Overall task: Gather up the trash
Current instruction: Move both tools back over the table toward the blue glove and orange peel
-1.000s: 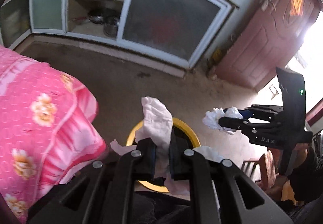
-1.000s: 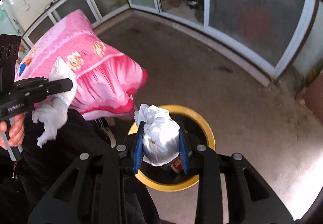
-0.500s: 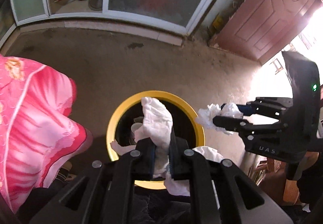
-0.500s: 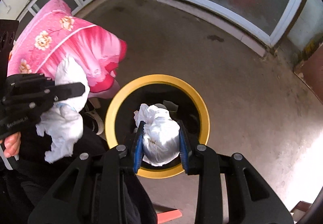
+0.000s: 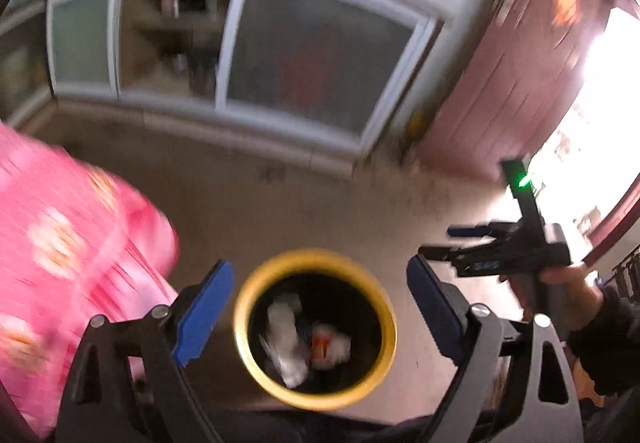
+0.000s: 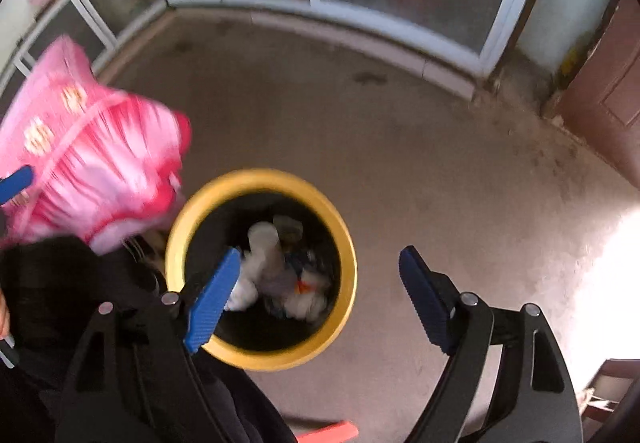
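Trash point(image 6: 276, 275) lies in the bottom of the yellow-rimmed bin point(image 6: 348, 243), which stands on the floor point(image 6: 400, 147) just below both tongs: crumpled white tissue wads and something with a red-orange mark. The left gripper point(image 5: 316, 291) is spread wide with nothing between its blue pads, and so is the right gripper point(image 6: 320, 291). Judging by this, the wads are binned and no more trash shows on the bare floor, so little seems left, unless some lies out of view. Both views are motion-blurred. The bin's contents are hard to sort apart. The pink floral quilt point(image 5: 60, 263) hides whatever lies beneath it, and the doorway glare washes out the floor there.
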{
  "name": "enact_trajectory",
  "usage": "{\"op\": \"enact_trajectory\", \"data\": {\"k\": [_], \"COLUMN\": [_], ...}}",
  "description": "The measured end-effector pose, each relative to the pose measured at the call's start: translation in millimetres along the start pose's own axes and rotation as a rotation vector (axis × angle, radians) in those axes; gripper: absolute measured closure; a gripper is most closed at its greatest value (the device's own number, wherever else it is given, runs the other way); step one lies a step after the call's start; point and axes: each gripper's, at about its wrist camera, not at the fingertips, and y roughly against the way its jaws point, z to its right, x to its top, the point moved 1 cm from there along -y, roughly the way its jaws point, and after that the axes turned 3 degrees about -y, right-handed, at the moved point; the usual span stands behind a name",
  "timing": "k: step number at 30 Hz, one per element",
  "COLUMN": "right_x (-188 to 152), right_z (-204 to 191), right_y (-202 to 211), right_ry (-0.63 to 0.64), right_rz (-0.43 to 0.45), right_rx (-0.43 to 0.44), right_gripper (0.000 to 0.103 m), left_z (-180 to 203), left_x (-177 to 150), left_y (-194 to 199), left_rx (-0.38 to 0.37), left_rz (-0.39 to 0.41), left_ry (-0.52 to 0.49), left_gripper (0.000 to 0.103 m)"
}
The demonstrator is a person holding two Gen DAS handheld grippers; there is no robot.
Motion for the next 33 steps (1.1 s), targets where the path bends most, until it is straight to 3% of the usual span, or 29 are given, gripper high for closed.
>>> {"op": "enact_trajectory", "data": {"k": [4,7,10,15,18,22,25,28,33], "right_x": [21.9,36.6,46.4,59.5,62.7,56.6,49.4,45.9,44.7], "right_z": [-24.1,-60.7,-109.4,-216.5,-290.4,-390.7,-458.6,-523.3,-585.2], "right_y": [29.2,44.6,54.4,65.0,68.0,72.7,70.3,59.0,41.7], "right_ry": [0.053,0.118,0.206,0.385,0.502,0.689,0.809,0.883,0.947], "right_rz": [0.111,0.139,0.148,0.161,0.159,0.173,0.188,0.162,0.139], "right_rx": [0.088,0.212,0.316,0.482,0.579,0.681,0.719,0.753,0.771], "right_gripper": [0.025,0.024,0.024,0.023,0.023,0.023,0.023,0.023,0.023], "left_z": [-9.3,-16.3,-28.3,-53.0,-80.8,-129.4,-174.4,-224.6,-299.8], "left_x": [10.2,9.5,1.6,-29.1,-52.7,-89.9,-110.5,-128.3,-149.3], "left_y": [88.5,143.3,191.3,264.6,306.2,358.2,389.0,414.1,431.0], "left_rx": [0.034,0.105,0.183,0.394,0.499,0.624,0.725,0.769,0.804], "left_rz": [0.218,0.307,0.358,0.409,0.406,0.345,0.299,0.296,0.295], "left_ry": [-0.037,-0.067,-0.088,-0.079,-0.041,0.014,0.066,0.173,0.359], "left_gripper": [0.012,0.009,0.008,0.008,0.008,0.008,0.008,0.008,0.008]}}
